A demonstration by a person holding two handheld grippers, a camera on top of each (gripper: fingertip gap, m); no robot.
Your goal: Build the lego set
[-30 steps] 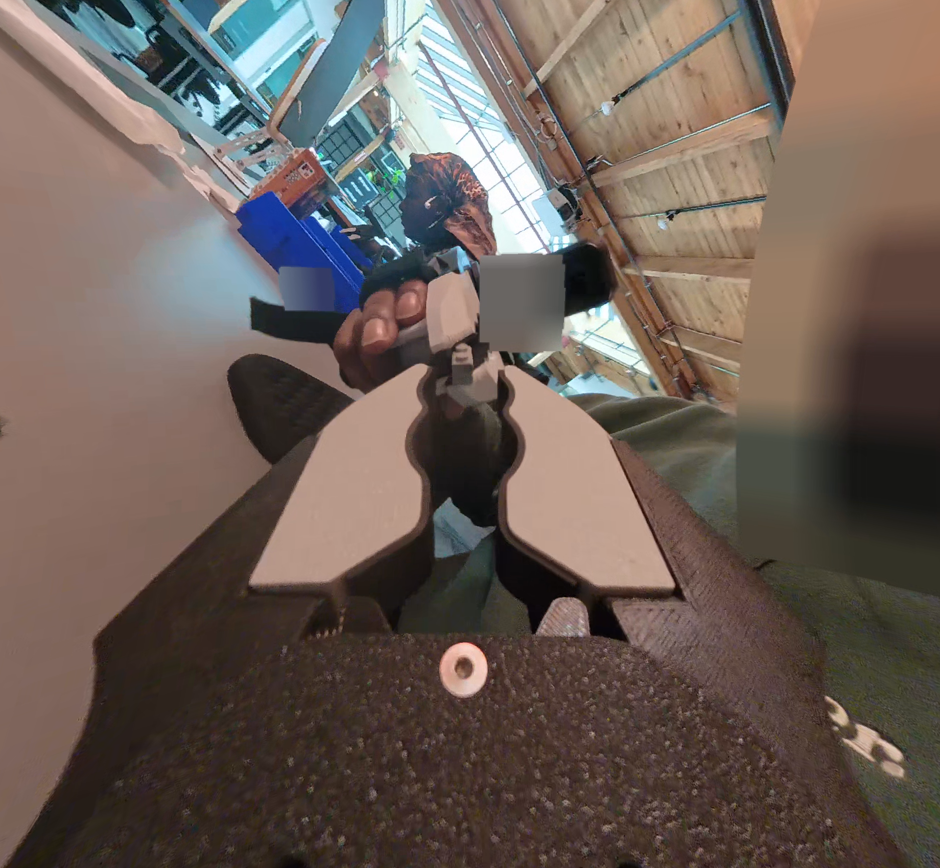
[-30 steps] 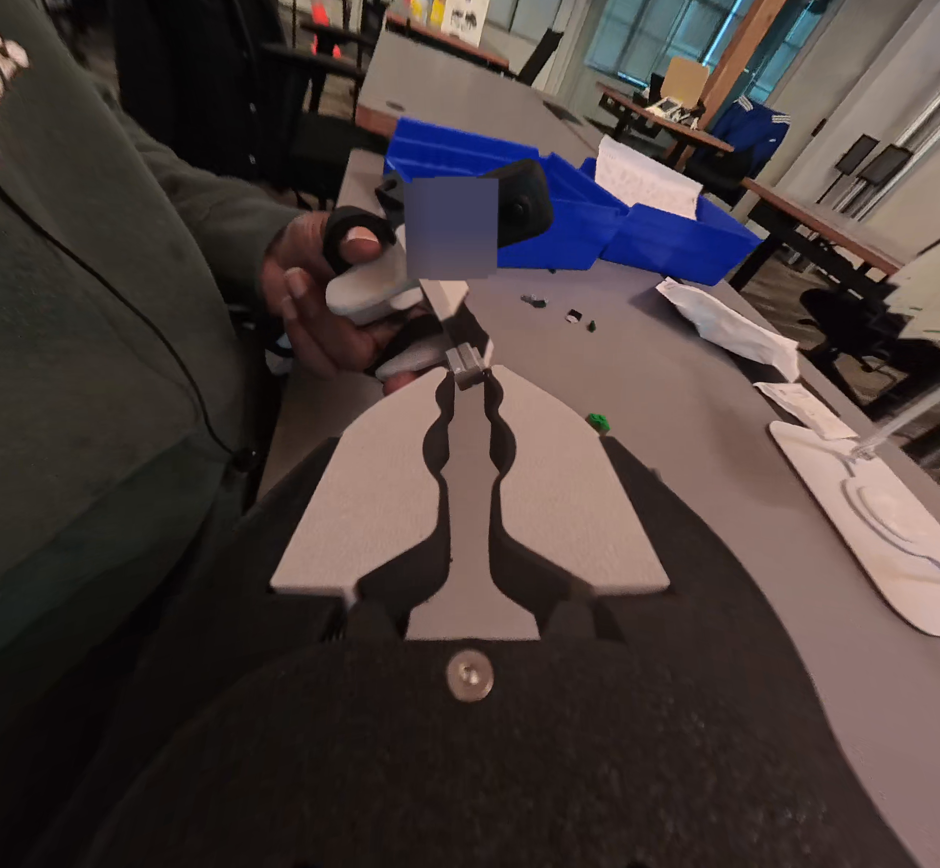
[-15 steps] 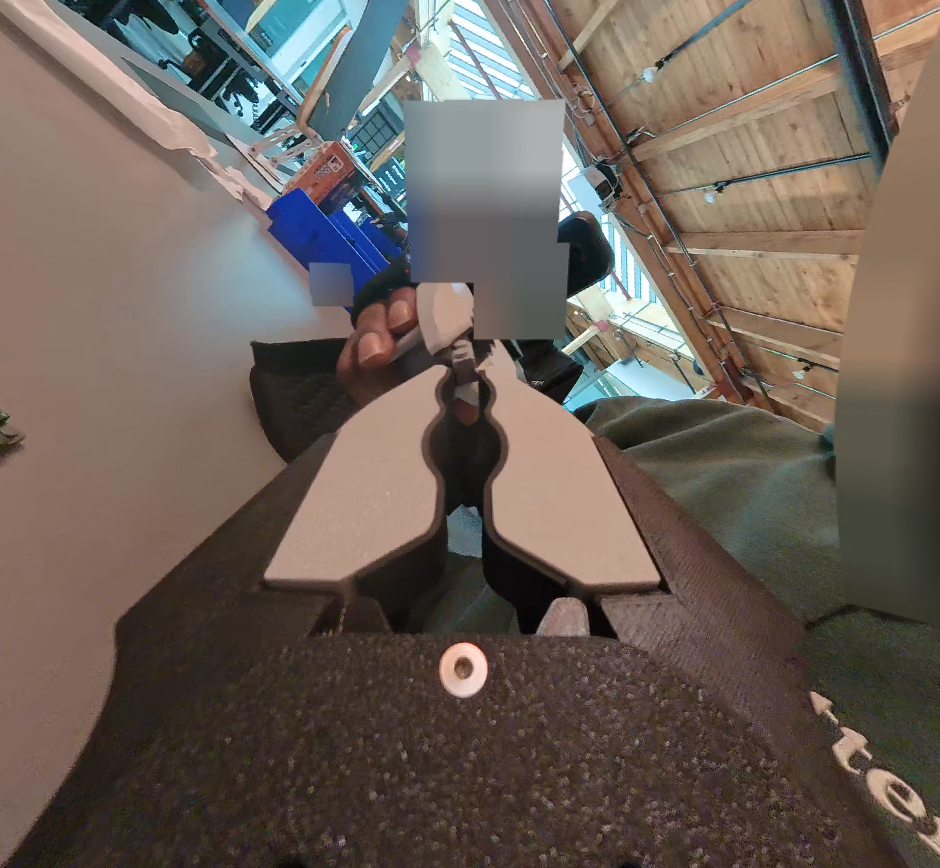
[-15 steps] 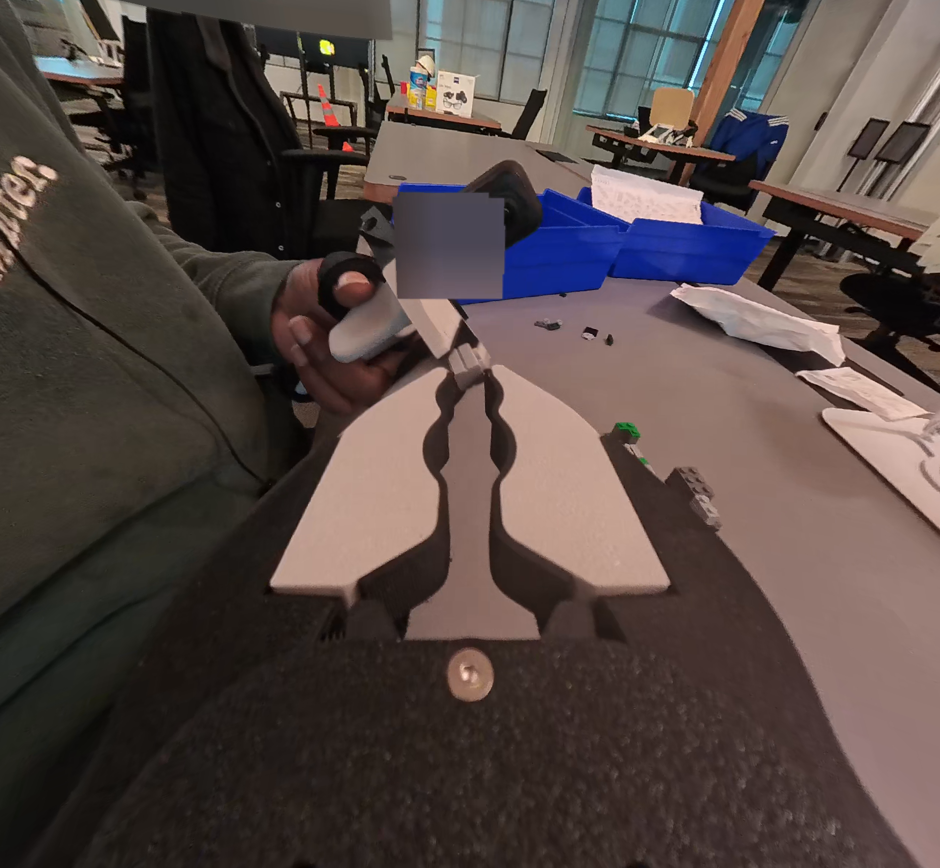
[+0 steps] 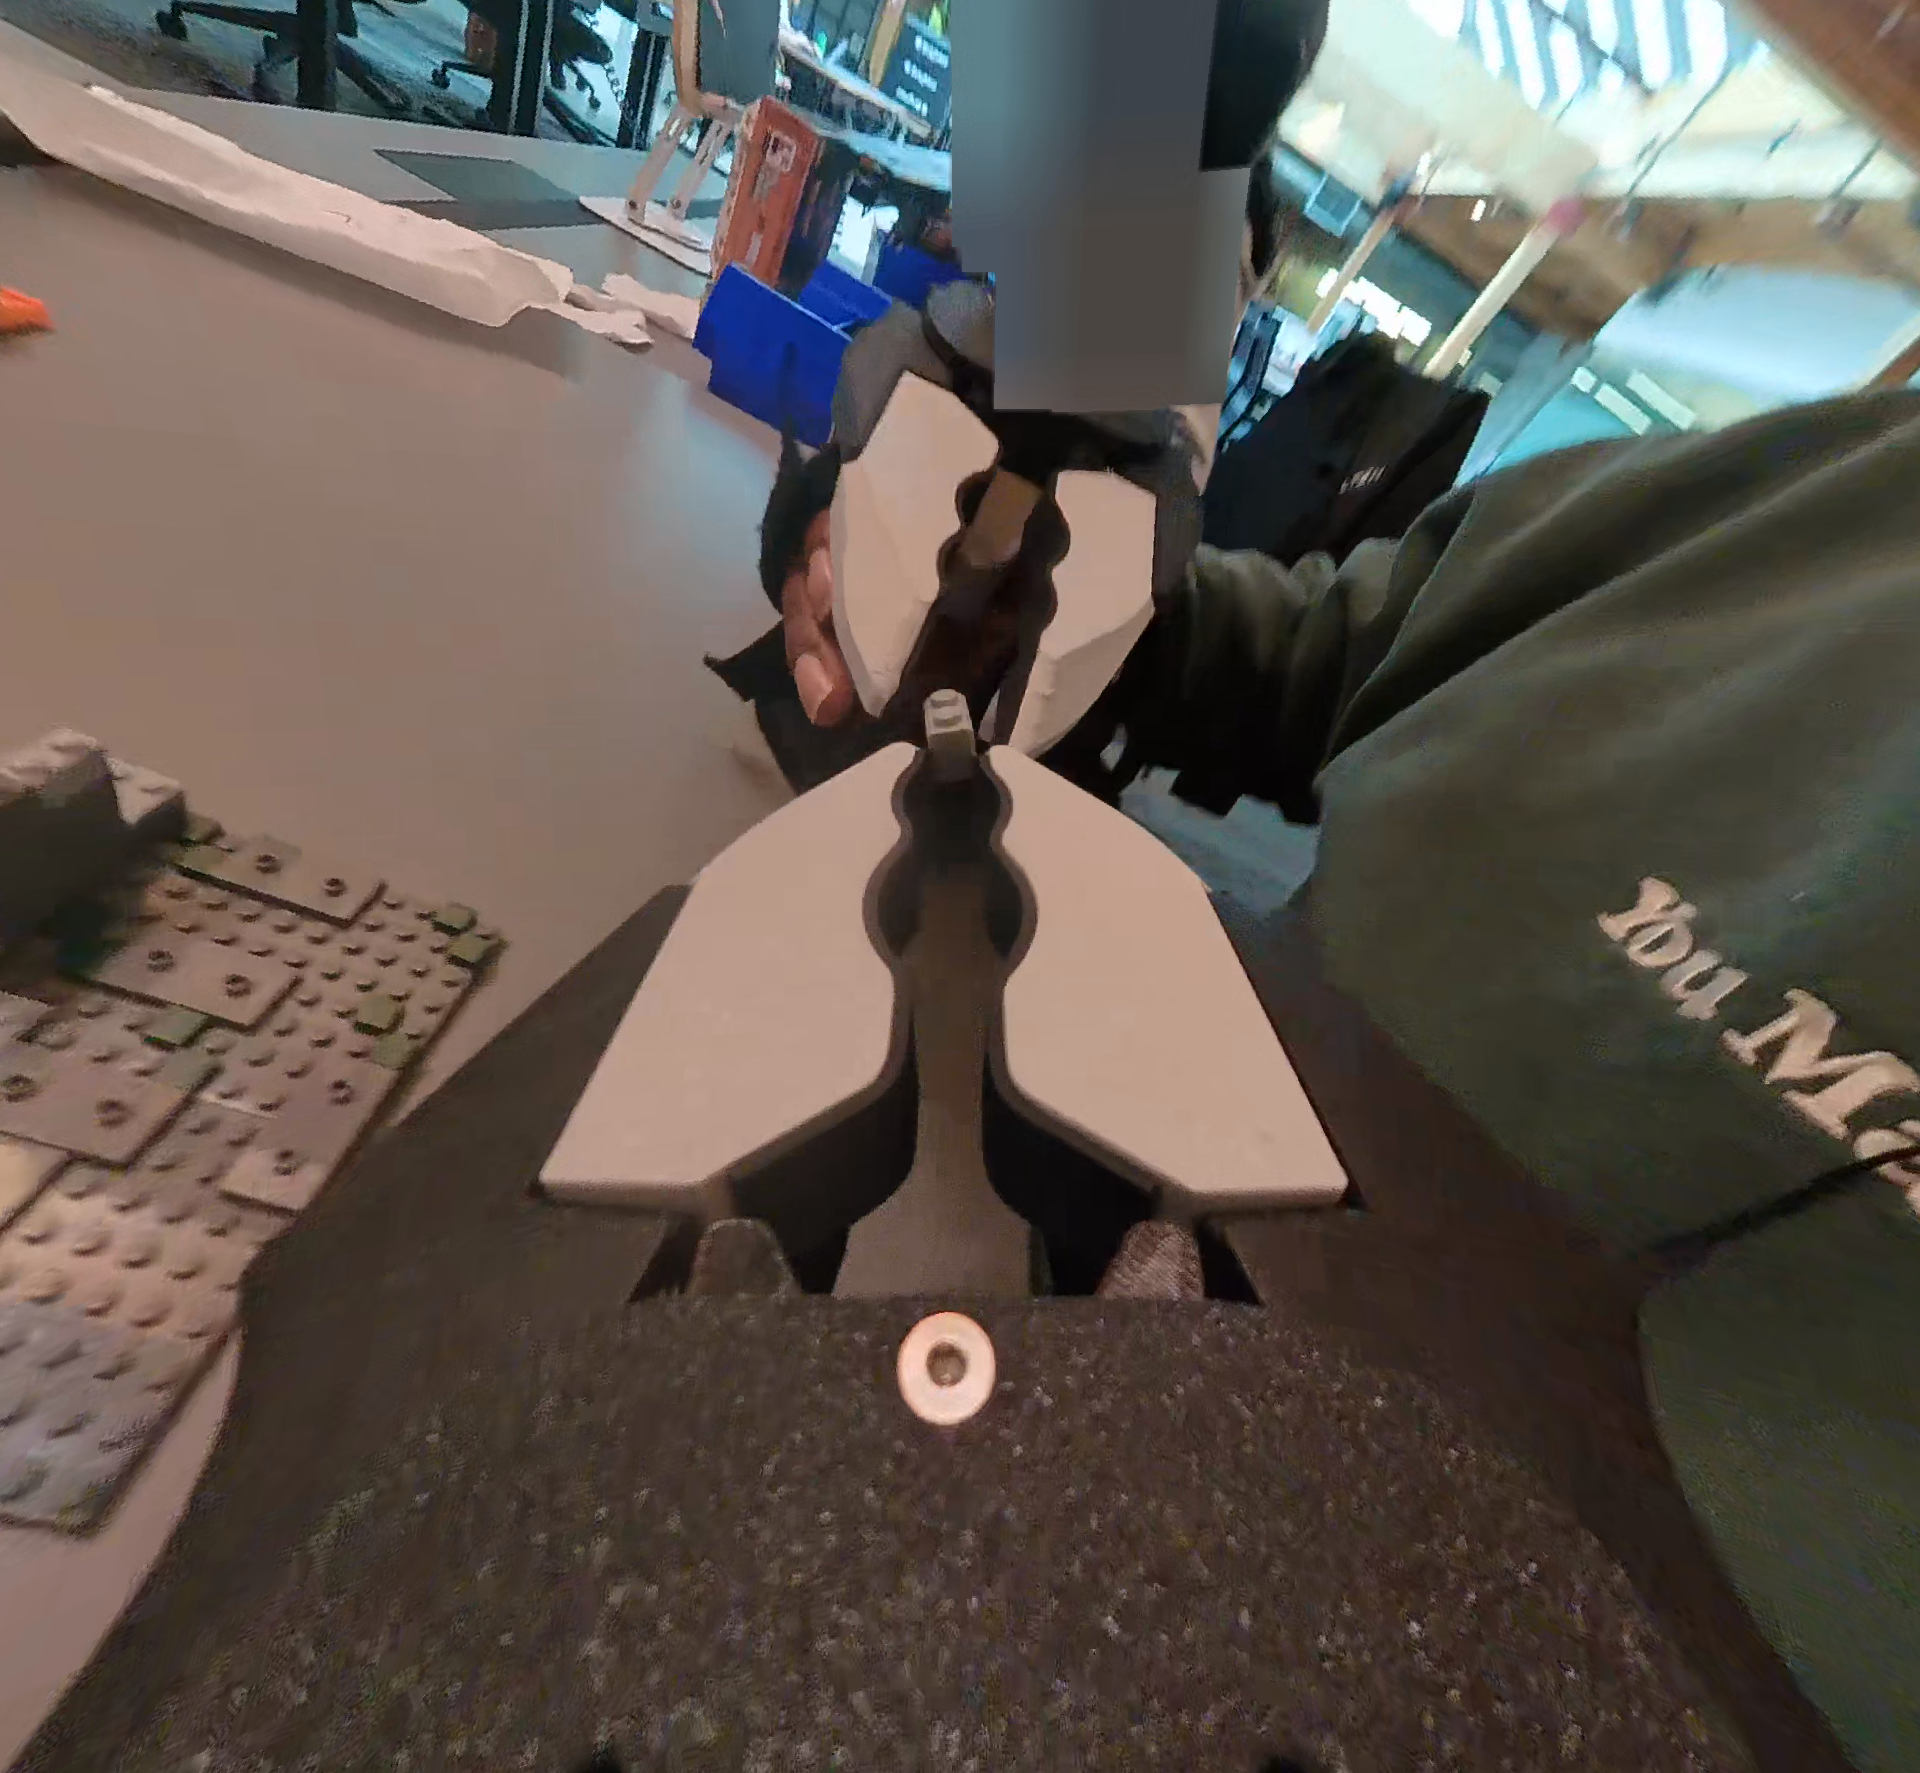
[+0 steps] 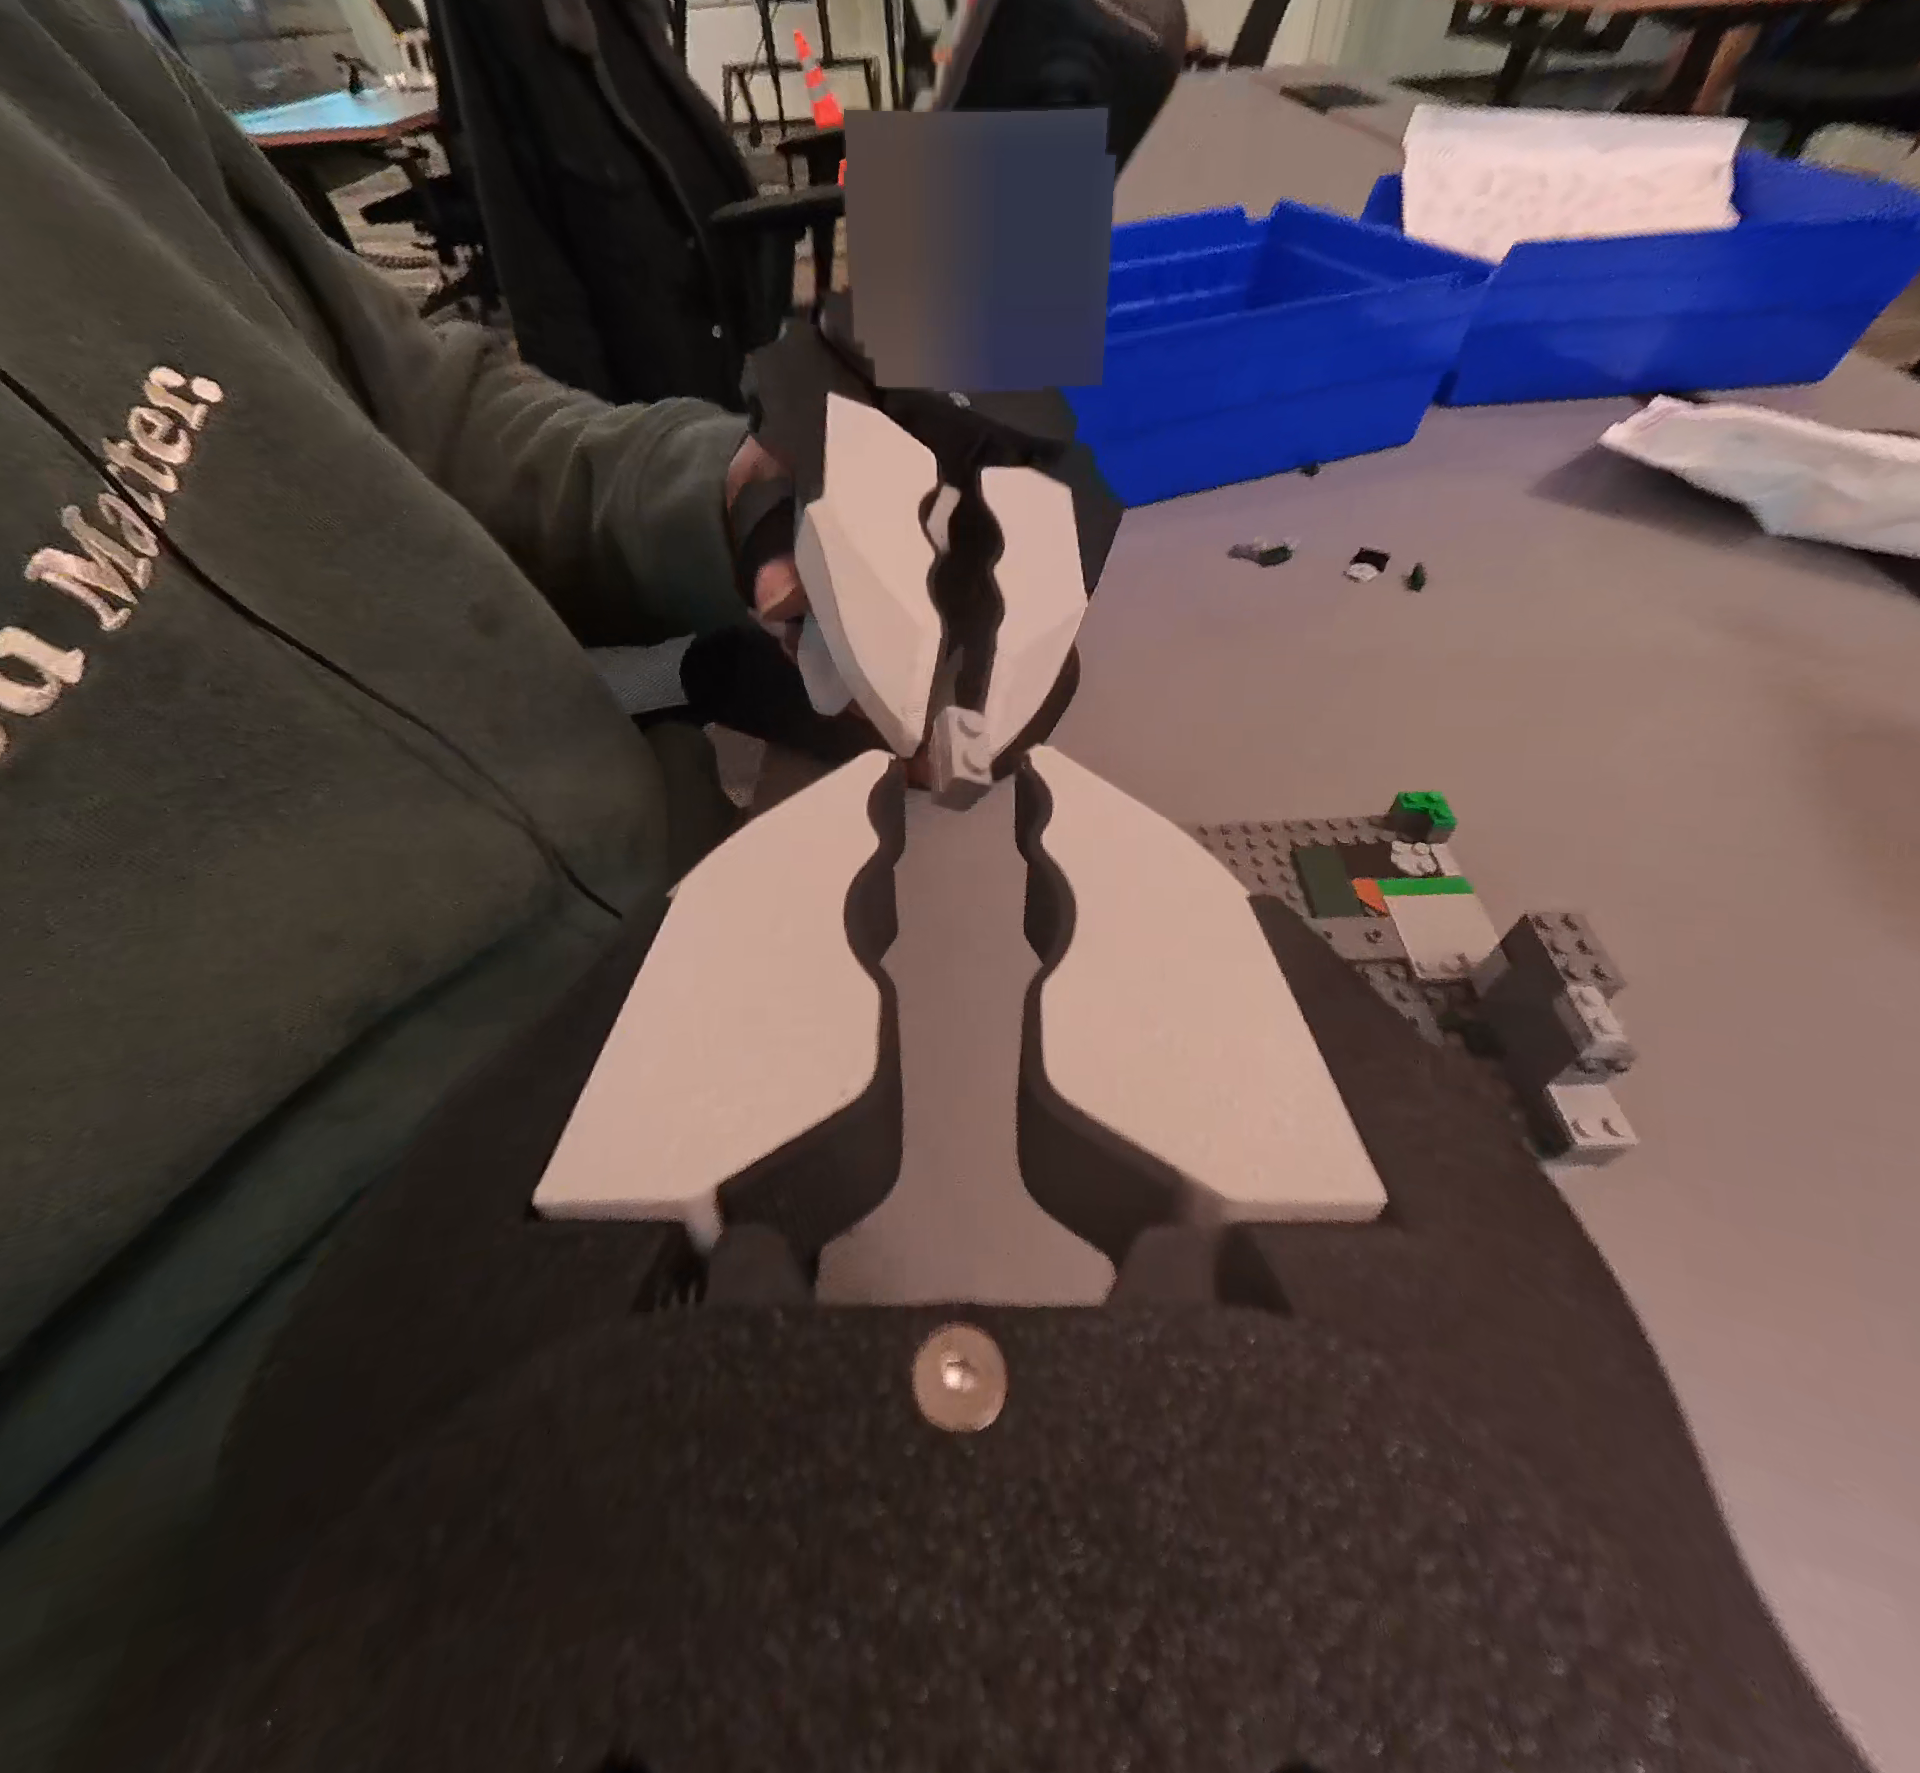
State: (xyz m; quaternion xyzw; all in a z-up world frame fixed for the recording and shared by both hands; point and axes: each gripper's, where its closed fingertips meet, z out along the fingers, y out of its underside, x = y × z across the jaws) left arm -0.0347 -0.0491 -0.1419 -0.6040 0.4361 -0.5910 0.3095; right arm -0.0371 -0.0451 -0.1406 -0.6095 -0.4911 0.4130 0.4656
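A small grey lego piece point(image 5: 948, 731) sits between the tips of my left gripper point(image 5: 948, 767), whose jaws are closed on it. My right gripper point(image 6: 961, 773) meets it tip to tip from the other side, and its jaws stand narrowly apart on the same piece point(image 6: 961, 757). Both are held in the air above the table edge, close to the person's body. The grey lego baseplate point(image 5: 239, 996) lies on the table to the left. In the right wrist view the baseplate point(image 6: 1247, 840) carries a green brick point(image 6: 1423, 814) and a dark grey block point(image 6: 1548, 996).
Two blue bins point(image 6: 1278, 341) stand at the back of the grey table, and white paper bags point(image 6: 1766, 476) lie near them. Small loose pieces point(image 6: 1361, 565) lie in front of the bins. A green sleeve point(image 5: 1558, 684) fills one side of each view. Less than 4 cm separates the two grippers' tips.
Both grippers have tilted down from facing the ceiling and room toward the table, bringing the baseplate into view. My left jaws have narrowed onto the grey piece. The right jaws' gap is unchanged.
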